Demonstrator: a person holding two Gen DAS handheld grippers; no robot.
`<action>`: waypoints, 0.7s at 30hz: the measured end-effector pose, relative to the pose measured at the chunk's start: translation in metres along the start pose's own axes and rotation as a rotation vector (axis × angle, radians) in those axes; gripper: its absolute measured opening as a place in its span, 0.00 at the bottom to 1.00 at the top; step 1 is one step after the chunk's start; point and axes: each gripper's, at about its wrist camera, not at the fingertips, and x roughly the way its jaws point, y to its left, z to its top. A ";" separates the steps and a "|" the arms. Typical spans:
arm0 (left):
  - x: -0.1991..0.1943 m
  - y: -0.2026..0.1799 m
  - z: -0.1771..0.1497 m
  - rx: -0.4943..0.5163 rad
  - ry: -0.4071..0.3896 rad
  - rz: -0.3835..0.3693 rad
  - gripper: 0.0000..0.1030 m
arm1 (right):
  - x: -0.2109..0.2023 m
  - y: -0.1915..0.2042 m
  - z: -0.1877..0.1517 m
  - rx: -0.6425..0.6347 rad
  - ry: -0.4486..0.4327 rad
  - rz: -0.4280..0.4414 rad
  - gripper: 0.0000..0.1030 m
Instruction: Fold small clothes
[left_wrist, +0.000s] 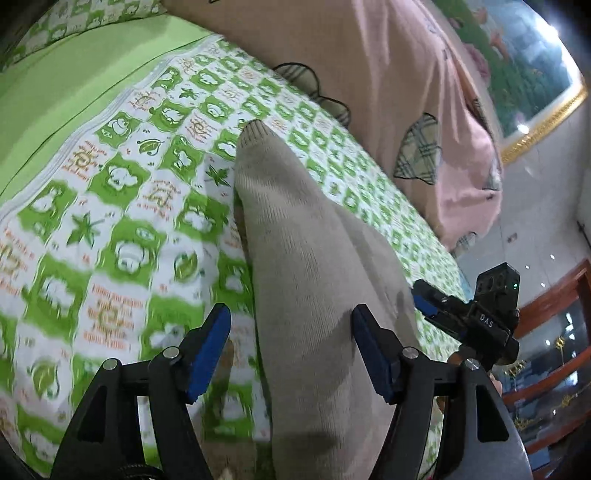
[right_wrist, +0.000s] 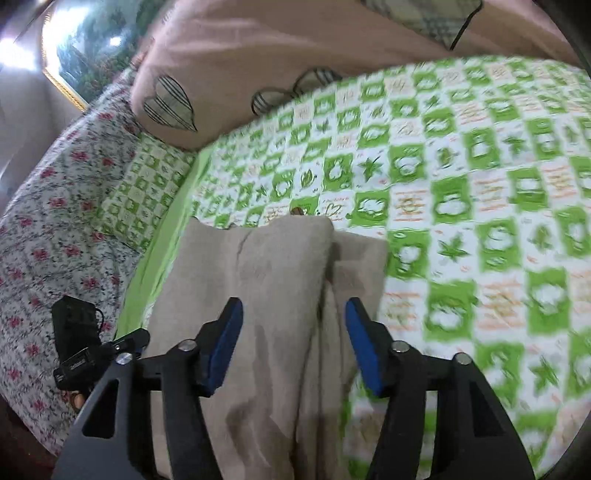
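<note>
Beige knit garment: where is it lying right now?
The beige knit garment lies on the green-checked bedsheet, running forward between the open left gripper fingers; the right wrist view shows it near the sheet's left edge, below the pink blanket.

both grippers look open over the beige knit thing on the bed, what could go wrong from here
1. The left gripper and right gripper stand open around the beige knit garment, gripping nothing; the fold may slump open.
2. It lies bunched in ridges, so a closing pinch could catch several layers.
</note>
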 end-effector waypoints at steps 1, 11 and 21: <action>0.004 0.000 0.003 -0.004 0.003 0.014 0.67 | 0.015 -0.001 0.004 0.015 0.039 0.008 0.44; 0.047 -0.036 0.024 0.164 0.010 0.261 0.54 | -0.006 -0.017 0.000 0.024 -0.070 -0.048 0.10; -0.003 -0.058 -0.015 0.266 -0.032 0.279 0.55 | -0.031 -0.030 -0.018 0.071 -0.068 -0.053 0.30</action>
